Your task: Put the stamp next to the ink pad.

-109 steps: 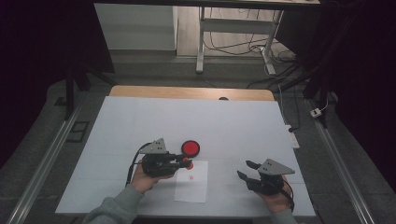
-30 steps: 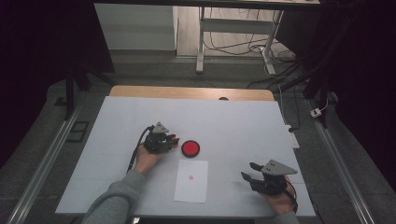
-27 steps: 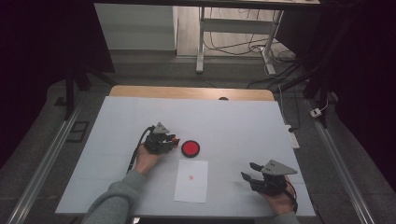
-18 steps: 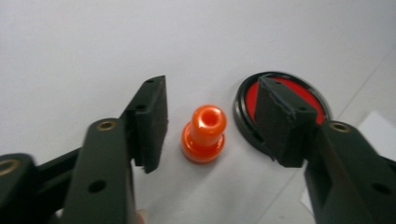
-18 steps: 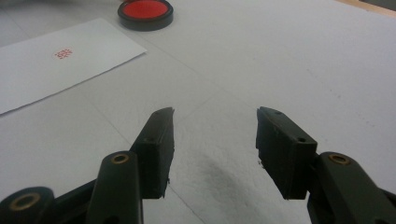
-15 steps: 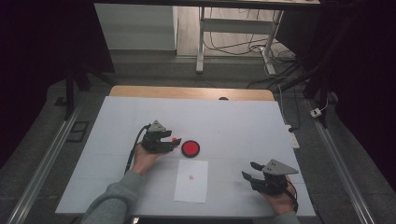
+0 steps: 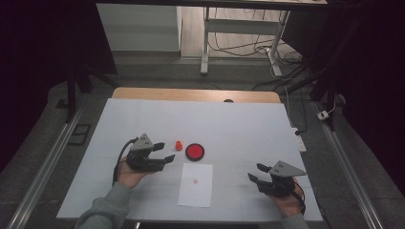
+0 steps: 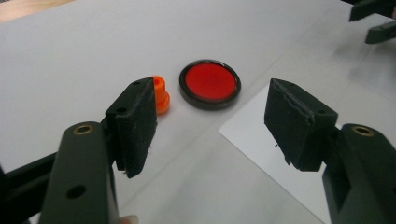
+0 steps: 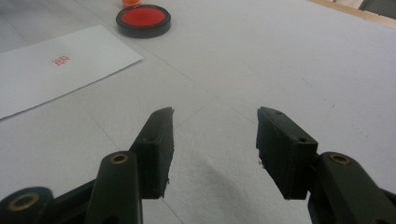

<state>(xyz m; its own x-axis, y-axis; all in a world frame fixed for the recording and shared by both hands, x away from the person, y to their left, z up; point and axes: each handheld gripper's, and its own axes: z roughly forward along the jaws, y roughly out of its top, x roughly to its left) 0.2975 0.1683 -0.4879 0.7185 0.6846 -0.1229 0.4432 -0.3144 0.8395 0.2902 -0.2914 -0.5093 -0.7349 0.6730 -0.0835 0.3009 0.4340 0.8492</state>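
Stamping set on a white table (image 7: 239, 119). Landmark: the red ink pad (image 7: 195, 151), a round black-rimmed dish. The orange stamp (image 7: 178, 145) stands upright just left of the pad, apart from it. The paper (image 7: 196, 185), bearing a small red mark (image 7: 196, 181), lies just on the person's side of the pad. The left gripper (image 7: 164, 151) is left of the stamp; its jaws have just been opening and stand spread, with nothing between them. The right gripper (image 7: 254, 172) sits well right of the pad, near the table edge, jaws spread and empty.
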